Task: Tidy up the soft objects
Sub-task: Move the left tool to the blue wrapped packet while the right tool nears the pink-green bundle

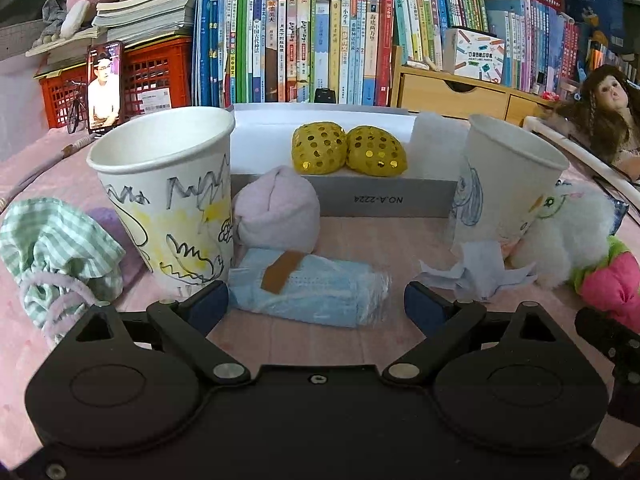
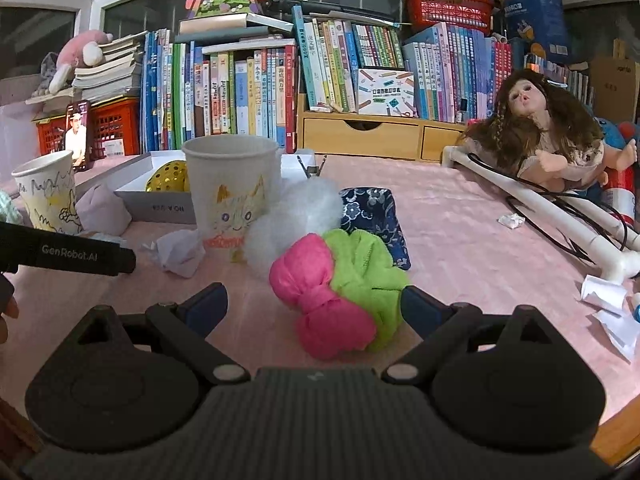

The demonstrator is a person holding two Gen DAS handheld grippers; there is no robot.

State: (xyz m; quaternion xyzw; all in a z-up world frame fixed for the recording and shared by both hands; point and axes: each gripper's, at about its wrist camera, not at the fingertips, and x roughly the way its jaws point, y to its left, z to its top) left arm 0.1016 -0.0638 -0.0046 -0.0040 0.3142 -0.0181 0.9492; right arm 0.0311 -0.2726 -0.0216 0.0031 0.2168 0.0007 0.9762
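My left gripper (image 1: pixel 316 304) is open, its fingers on either side of a pack of blue face masks (image 1: pixel 316 292) on the pink table. Behind the pack lies a pale pink cloth bundle (image 1: pixel 276 210). Two gold sequinned pouches (image 1: pixel 348 152) sit in a white box (image 1: pixel 392 200). A green checked cloth (image 1: pixel 52 248) lies at the left. My right gripper (image 2: pixel 314 300) is open around a knotted pink cloth (image 2: pixel 316 292) and a lime green cloth (image 2: pixel 364 268). White fluff (image 2: pixel 296 216) and a navy patterned pouch (image 2: pixel 376 216) lie behind them.
Two drawn-on paper cups (image 1: pixel 168 196) (image 1: pixel 508 184) stand beside the box. Crumpled paper (image 1: pixel 480 268) lies near the right cup. A doll (image 2: pixel 552 140) leans on white pipes (image 2: pixel 560 208) at the right. Books, a red crate and a phone (image 1: pixel 105 86) line the back.
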